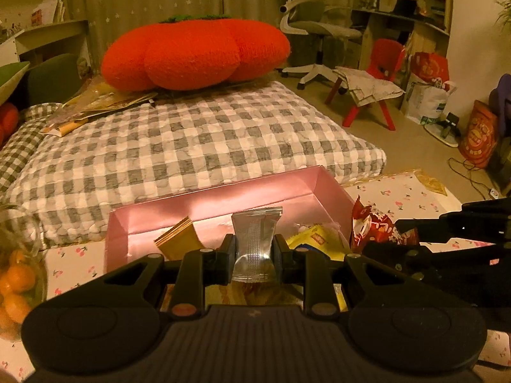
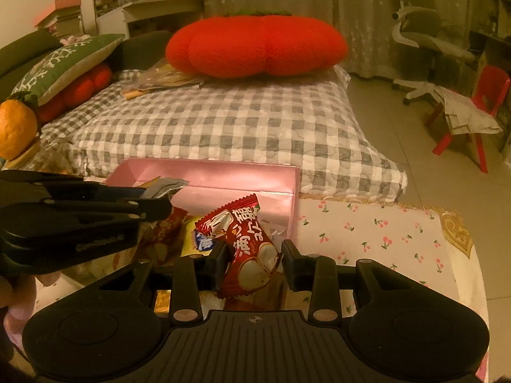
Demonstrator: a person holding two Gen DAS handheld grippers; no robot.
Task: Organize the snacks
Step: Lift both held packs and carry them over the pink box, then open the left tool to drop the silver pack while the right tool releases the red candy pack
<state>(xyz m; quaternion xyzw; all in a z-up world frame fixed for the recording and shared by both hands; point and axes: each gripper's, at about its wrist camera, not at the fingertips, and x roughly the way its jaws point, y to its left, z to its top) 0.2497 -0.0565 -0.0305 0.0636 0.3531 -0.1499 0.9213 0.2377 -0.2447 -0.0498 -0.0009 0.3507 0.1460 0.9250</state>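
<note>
A pink open box (image 1: 220, 199) (image 2: 223, 177) stands on a cherry-print cloth (image 2: 383, 239). My left gripper (image 1: 254, 249) is shut on a silver snack packet (image 1: 255, 239), held upright over the near part of the box. Inside the box lie a brown packet (image 1: 179, 241) and a yellow packet (image 1: 314, 239), among other snacks. My right gripper (image 2: 254, 255) is shut on a red snack packet (image 2: 246, 249) with white print, above the box's right near corner. In the left wrist view that red packet (image 1: 377, 226) shows at the right. The left gripper (image 2: 159, 206) enters the right wrist view from the left.
Behind the box lies a grey checked mattress (image 1: 198, 140) bearing a big red pumpkin cushion (image 1: 194, 54) and flat paper packets (image 1: 95, 105). A glass bowl of oranges (image 1: 16, 284) stands at the left. A red chair (image 1: 380, 73) and an office chair (image 1: 313, 28) are on the floor, right.
</note>
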